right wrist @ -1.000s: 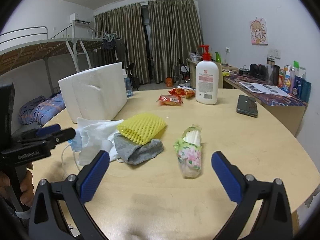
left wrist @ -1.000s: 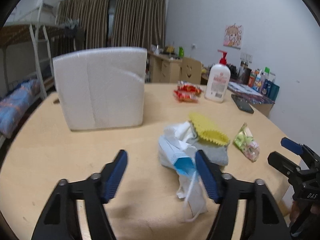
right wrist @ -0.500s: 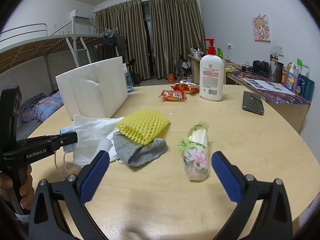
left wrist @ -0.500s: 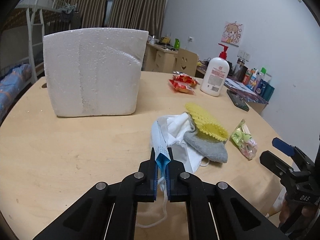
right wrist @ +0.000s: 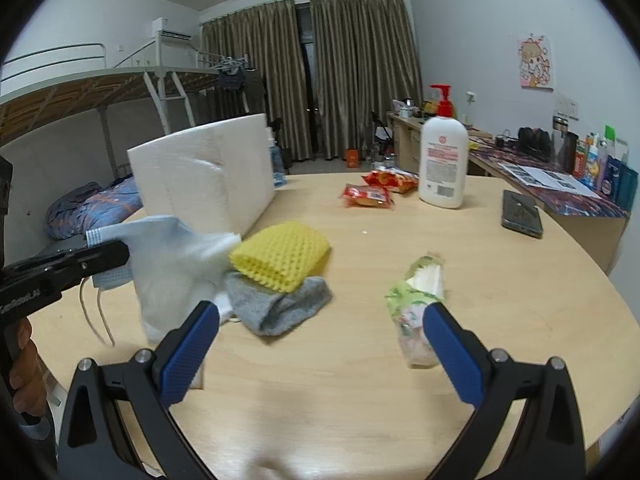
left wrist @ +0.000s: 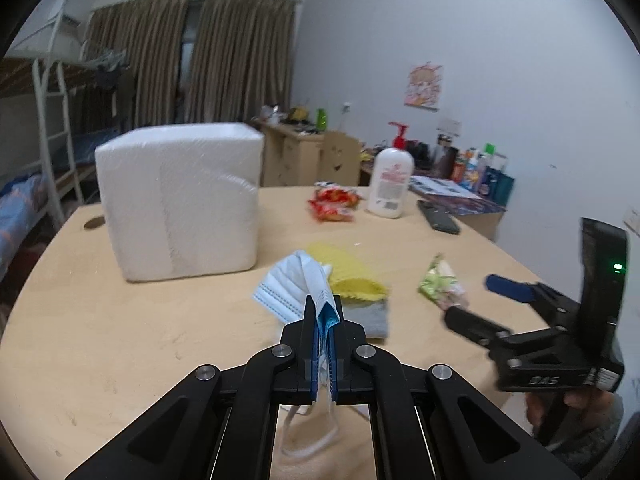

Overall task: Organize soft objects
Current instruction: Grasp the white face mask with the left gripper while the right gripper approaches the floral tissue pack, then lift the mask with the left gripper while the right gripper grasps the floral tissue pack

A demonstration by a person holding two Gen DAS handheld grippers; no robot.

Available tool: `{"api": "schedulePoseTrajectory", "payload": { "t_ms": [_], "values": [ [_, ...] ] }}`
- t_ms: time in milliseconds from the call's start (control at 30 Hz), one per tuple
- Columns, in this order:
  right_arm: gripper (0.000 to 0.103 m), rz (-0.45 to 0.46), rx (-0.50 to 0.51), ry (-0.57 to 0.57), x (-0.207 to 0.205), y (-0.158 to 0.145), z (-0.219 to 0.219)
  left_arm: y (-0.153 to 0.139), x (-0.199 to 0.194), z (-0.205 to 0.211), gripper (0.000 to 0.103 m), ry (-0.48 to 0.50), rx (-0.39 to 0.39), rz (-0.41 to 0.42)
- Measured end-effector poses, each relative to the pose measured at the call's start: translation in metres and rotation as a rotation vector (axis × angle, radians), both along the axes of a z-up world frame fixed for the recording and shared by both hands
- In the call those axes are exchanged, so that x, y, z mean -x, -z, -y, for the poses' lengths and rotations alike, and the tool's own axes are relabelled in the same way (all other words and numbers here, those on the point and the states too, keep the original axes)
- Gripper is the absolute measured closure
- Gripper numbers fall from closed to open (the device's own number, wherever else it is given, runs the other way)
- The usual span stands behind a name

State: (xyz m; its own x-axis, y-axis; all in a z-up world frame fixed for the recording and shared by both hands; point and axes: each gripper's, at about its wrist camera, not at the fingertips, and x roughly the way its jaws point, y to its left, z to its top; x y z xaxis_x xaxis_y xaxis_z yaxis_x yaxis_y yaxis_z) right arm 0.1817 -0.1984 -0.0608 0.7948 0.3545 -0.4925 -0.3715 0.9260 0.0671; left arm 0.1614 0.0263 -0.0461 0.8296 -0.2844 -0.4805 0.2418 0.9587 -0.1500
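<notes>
My left gripper [left wrist: 324,322] is shut on a blue-and-white face mask [left wrist: 294,286], which hangs just above the table with its ear loops dangling. In the right wrist view the left gripper [right wrist: 114,252] holds that mask [right wrist: 172,264] at the left of the pile. A yellow foam net [right wrist: 284,256] lies on a grey sock [right wrist: 280,308] beside it. My right gripper [right wrist: 320,312] stands open low over the table, with nothing between its fingers. A tissue pack [right wrist: 416,304] lies by its right finger. In the left wrist view the right gripper [left wrist: 486,300] is at the right.
A big white foam block [left wrist: 180,200] stands behind the pile on the round wooden table [right wrist: 360,400]. Further back are red snack packets [right wrist: 368,196], a lotion pump bottle [right wrist: 442,164] and a dark phone [right wrist: 522,214]. A cluttered desk runs along the right wall.
The left jaws went from open around the mask to shut on it. The mask has since come up off the pile and unfolded. The right gripper has hardly moved.
</notes>
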Motion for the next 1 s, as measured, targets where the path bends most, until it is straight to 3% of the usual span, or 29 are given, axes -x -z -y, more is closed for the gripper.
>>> {"api": "schedulePoseTrajectory", "payload": {
  "t_ms": [200, 367, 900, 1000],
  "values": [
    [0.000, -0.004, -0.002, -0.040, 0.004, 0.002, -0.012, 0.001, 0.006, -0.008, 0.101, -0.023, -0.013, 0.001],
    [0.000, 0.007, 0.000, -0.026, 0.003, -0.002, -0.011, -0.012, 0.015, -0.021, 0.101, -0.045, -0.002, 0.055],
    [0.000, -0.104, 0.086, 0.145, -0.061, 0.023, 0.023, -0.016, -0.009, -0.043, 0.101, -0.094, 0.002, 0.069],
    [0.006, -0.126, 0.102, 0.179, -0.065, 0.029, 0.029, -0.016, -0.013, -0.047, 0.101, -0.097, 0.001, 0.074]
  ]
}}
